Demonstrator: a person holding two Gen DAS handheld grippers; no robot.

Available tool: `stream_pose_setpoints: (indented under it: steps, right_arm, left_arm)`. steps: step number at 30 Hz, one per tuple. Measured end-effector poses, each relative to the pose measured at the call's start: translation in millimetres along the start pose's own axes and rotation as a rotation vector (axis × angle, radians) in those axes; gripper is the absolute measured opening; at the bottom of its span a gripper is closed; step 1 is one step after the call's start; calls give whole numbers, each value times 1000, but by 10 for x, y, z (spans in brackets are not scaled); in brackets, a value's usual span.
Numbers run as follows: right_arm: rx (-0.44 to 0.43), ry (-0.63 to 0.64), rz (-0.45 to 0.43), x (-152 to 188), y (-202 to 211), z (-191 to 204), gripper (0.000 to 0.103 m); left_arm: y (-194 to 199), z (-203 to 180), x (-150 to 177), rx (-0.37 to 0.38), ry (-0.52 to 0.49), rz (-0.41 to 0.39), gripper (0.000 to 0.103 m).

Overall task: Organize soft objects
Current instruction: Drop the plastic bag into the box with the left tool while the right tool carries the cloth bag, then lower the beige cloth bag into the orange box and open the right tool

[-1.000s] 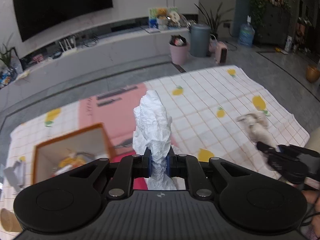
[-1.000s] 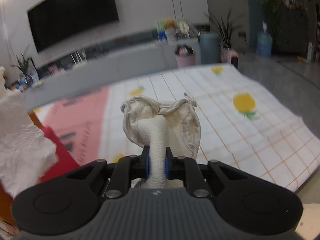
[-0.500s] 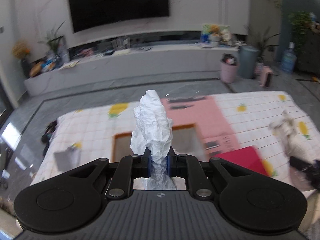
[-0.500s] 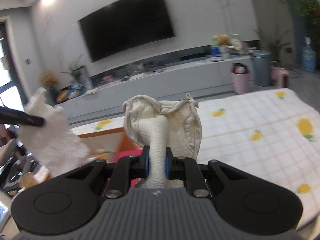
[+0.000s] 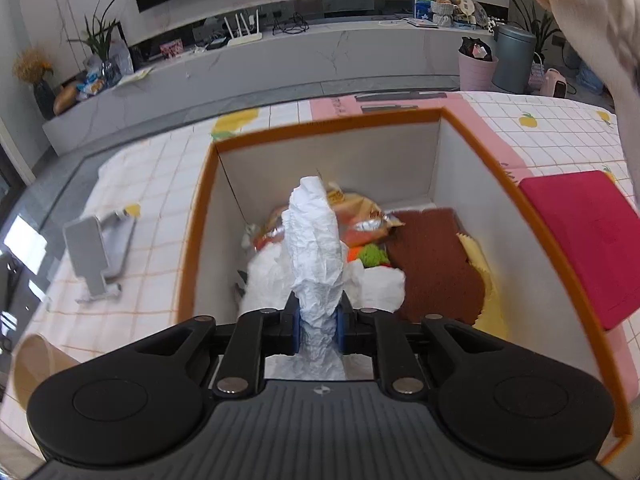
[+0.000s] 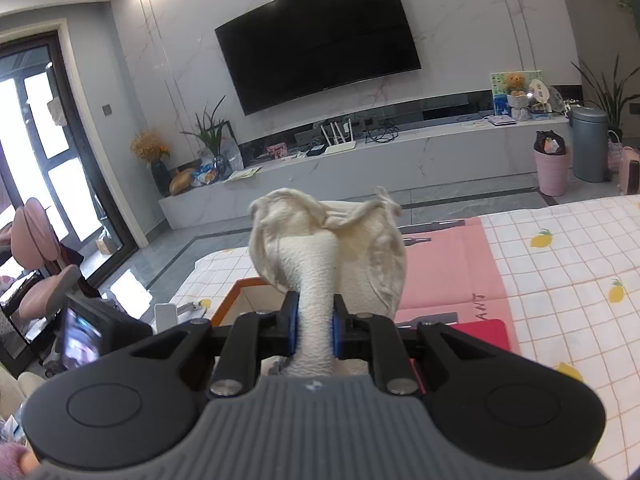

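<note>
My left gripper (image 5: 317,322) is shut on a crumpled white paper towel (image 5: 315,248) and holds it over the open orange-rimmed box (image 5: 328,130). Inside the box lie snack packets (image 5: 362,226), a brown cloth (image 5: 434,264), a yellow cloth (image 5: 486,300), a green and orange knit ball (image 5: 370,256) and white tissue (image 5: 378,286). My right gripper (image 6: 314,326) is shut on a cream cloth (image 6: 328,240) held up above the table; the box's rim (image 6: 234,296) shows just below it. The same cloth hangs at the top right of the left wrist view (image 5: 592,28).
The table wears a white checked cloth with lemons (image 5: 160,184) and a pink mat (image 6: 448,264). A red lid (image 5: 584,240) lies right of the box. A grey phone stand (image 5: 94,256) and a paper cup (image 5: 34,364) sit left of it.
My left gripper moved forward and down with the paper towel until it is over the box. My right gripper carried the cream cloth left and up, toward the box.
</note>
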State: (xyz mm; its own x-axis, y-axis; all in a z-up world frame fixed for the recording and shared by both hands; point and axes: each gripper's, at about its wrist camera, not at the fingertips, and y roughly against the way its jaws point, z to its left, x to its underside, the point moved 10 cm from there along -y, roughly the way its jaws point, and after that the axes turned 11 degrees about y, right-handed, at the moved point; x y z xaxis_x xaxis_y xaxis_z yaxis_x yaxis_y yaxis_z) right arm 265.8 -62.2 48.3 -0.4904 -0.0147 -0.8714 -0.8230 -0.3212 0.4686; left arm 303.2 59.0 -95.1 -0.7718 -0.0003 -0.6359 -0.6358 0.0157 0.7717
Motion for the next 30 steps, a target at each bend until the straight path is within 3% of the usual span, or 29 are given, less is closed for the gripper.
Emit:
stream_pose_setpoints:
  steps: [4,8,12,13,16,22,27,30]
  right_arm:
    - [8,46,17,24,-115,61,14]
    - [24,79,51,78,-267,58,14]
    - [32,91,80,175,-355,52,14]
    - [33,94,86,190,-378,56,14]
    - [30,101,99,210,-421,101,14]
    - [13,138,138,188,-561,238,14]
    - [-58,209,249,393,-727,551,14]
    - [-106,256,402,690,-905,784,14]
  left_arm:
    - [-59,25,31,-24,-35,15,22]
    - [-32,73,32,-30,5,24,40]
    - [-28,140,22,18,34,32,46]
    - [5,131,29,32,34,34,50]
    - [176,136,8,43,40,16,76]
    - [682,260,-191,183,123,-44,82]
    - [820,680,-346,117,184,-130,82]
    - [737,891,-334,66,222,-122,82]
